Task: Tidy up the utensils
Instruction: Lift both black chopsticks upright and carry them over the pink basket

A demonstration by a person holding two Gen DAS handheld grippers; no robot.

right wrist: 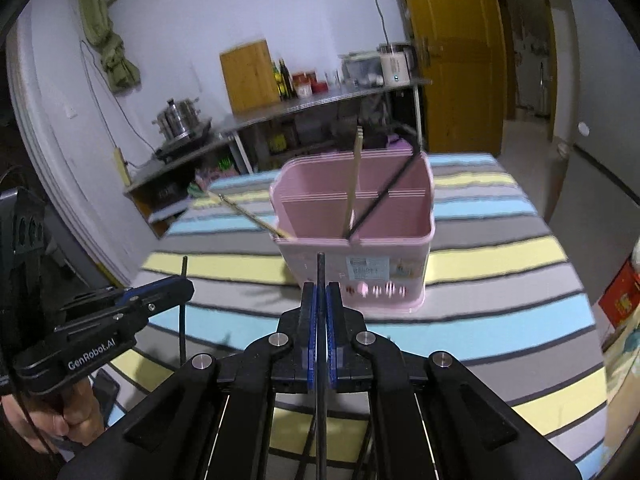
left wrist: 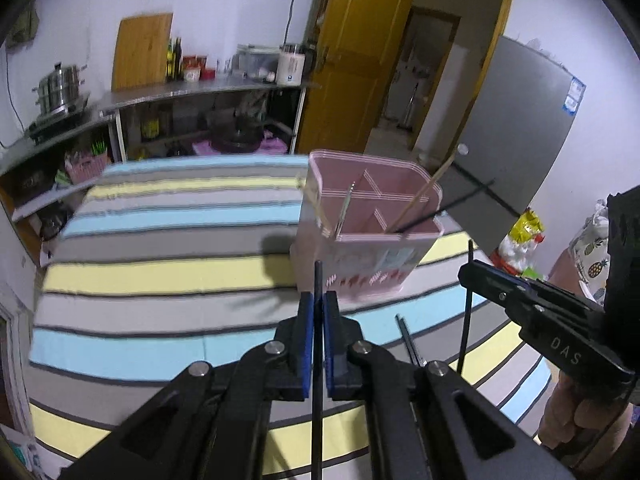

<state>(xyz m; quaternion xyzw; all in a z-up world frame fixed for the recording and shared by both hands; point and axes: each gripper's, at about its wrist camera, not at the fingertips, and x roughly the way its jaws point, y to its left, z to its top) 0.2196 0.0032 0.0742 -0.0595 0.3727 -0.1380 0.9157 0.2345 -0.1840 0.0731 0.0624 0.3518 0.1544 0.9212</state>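
A striped cloth (left wrist: 160, 276) covers the table under both grippers, and ahead of them on it stands the pink caddy (left wrist: 360, 268), divided into compartments. The left view takes in a grey fridge (left wrist: 520, 140) and an open doorway to the right of the caddy; the right view shows neither fully but gives a green cloth (right wrist: 108, 40) hanging on the wall at far left. Both show the steel counter (left wrist: 180, 90) behind. In the caddy lean a bamboo chopstick (right wrist: 354, 184) and a black chopstick (right wrist: 384, 196) in the near compartments, and another pale one (right wrist: 248, 214) pokes out over its left rim. The left gripper (left wrist: 319, 308) is clamped on a black stick (left wrist: 318, 360) that stands upright between its blue pads, just short of the caddy's near wall. The right gripper (right wrist: 321, 300) is likewise clamped on a black rod (right wrist: 321, 360), directly before the caddy's front. A loose dark utensil (left wrist: 408, 344) lies on the cloth between the grippers.
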